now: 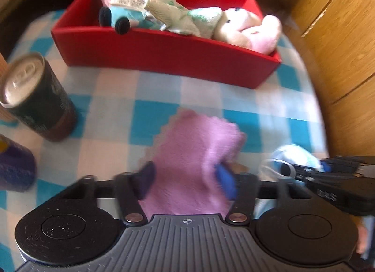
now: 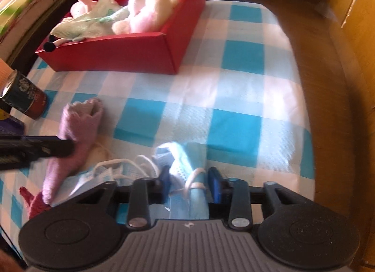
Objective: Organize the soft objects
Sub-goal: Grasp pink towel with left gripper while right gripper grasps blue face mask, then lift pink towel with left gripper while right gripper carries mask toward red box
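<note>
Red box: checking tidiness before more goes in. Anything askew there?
Yes. A plush car at the red box's left end pokes its wheels over the front wall, and the pink bunny slumps onto the right rim.

One red box (image 1: 150,51), one can (image 1: 35,98), one purple cloth (image 1: 194,154), two plush toys (image 1: 248,28).

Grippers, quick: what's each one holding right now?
Left gripper: shut on the purple cloth.
Right gripper: shut on the blue face mask.

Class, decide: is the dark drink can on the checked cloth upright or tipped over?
Upright. The can stands on its base on the checked cloth, its silver lid facing up; its lean is fisheye distortion.
</note>
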